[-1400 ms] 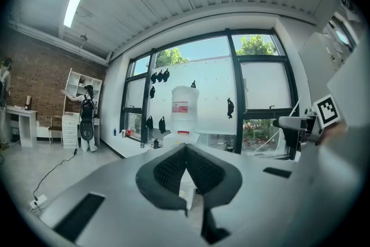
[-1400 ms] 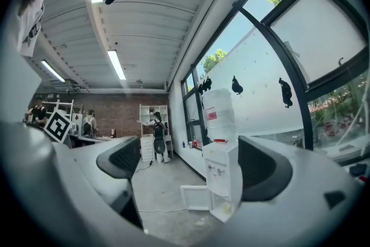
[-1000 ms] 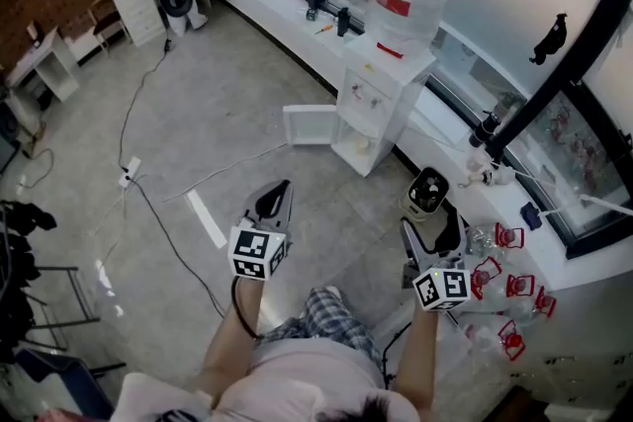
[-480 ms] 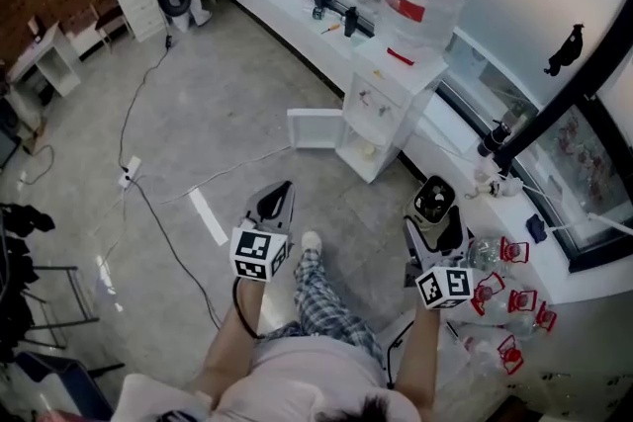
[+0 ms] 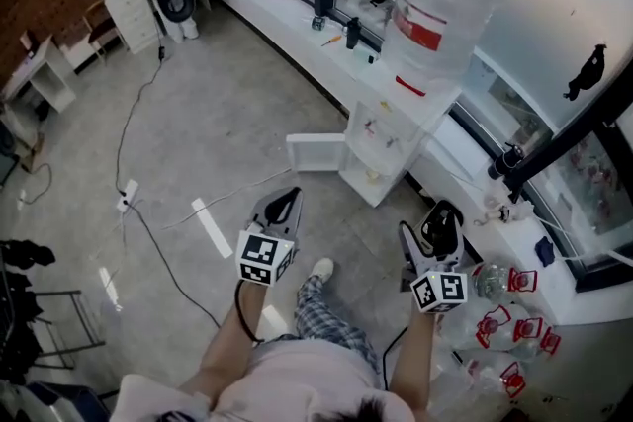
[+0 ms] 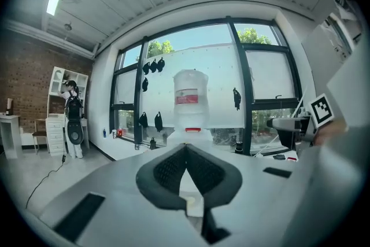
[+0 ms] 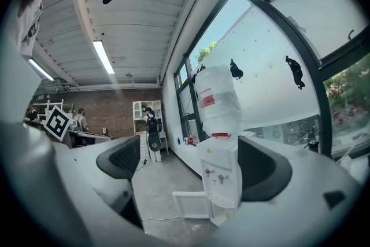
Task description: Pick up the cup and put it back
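Cable (image 5: 134, 128) runs across the grey floor (image 5: 218, 84) at the left, with a white strip (image 5: 210, 226) lying just left of the left gripper (image 5: 282, 205). Left gripper is held over the floor, its jaws closed pad to pad with nothing between them, pointed toward the water dispenser (image 5: 391, 128). Person's plaid trouser leg (image 5: 331, 321) and white shoe (image 5: 320, 268) sit between the two grippers. The dispenser stands against the window ledge (image 5: 450, 151) with a big clear bottle (image 5: 435, 10) on top. Its lower door (image 5: 316, 153) is swung open to the left. A small pale item (image 5: 373, 176) sits in the open lower compartment, too small to confirm as the cup. No cup is in either gripper. Right gripper (image 5: 442, 224) is held near the ledge, to the right of the dispenser's base, its jaws wide apart and empty. Its own view frames the dispenser between the pads, well apart from them. Clear bottles with red handles (image 5: 504, 282) are clustered on the ledge just right of the right gripper.
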Demonstrator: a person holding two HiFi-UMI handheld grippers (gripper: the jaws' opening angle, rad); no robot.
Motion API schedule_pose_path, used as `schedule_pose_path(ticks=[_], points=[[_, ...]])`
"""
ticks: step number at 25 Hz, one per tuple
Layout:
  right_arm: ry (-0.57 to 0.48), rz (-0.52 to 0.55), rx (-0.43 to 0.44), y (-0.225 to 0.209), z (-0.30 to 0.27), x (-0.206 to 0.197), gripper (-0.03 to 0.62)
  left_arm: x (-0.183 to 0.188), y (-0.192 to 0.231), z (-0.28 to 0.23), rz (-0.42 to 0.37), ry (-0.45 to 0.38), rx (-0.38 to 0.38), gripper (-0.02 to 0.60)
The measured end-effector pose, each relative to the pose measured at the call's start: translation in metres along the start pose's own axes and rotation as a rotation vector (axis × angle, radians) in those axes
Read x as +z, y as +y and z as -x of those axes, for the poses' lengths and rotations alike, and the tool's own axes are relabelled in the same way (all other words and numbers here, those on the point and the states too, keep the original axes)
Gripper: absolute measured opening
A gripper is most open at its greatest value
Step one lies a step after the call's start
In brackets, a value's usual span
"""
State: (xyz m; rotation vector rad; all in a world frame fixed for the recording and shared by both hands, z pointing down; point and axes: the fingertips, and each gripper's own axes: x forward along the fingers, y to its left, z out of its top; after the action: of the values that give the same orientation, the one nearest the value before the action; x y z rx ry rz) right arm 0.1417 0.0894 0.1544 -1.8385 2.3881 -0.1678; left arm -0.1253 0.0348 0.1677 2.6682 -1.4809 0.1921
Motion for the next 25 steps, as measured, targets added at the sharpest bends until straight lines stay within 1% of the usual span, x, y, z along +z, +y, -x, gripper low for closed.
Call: schedule_pose_path(ticks=[3,7,11,17,21,25], points=[[0.008,-0.005,-0.017,-0.009,-0.044,0.001,0.517,0.009,0.022,-0.041,-0.008,0.009,-0.029,0.025],[0.009,0.005,-0.037,-0.022,-0.099,0.007,0.517,0.031,0.051,-0.098,-0.021,-0.005,-0.056,0.025],[0.017,0.009,-0.051,-0.033,-0.136,0.006,0.517,0.040,0.070,-0.142,-0.027,-0.005,-0.076,0.025],[0.018,0.005,-0.114,-0.051,-0.162,0.002,0.517,0.043,0.078,-0.187,-0.043,0.010,-0.129,0.025],[0.027,0.000,-0.155,-0.056,-0.169,-0.006,0.517,0.041,0.082,-0.206,-0.036,0.017,-0.159,0.025],[0.026,-0.004,-0.197,-0.059,-0.180,-0.015,0.517,0.036,0.088,-0.230,-0.045,0.028,-0.203,0.025]])
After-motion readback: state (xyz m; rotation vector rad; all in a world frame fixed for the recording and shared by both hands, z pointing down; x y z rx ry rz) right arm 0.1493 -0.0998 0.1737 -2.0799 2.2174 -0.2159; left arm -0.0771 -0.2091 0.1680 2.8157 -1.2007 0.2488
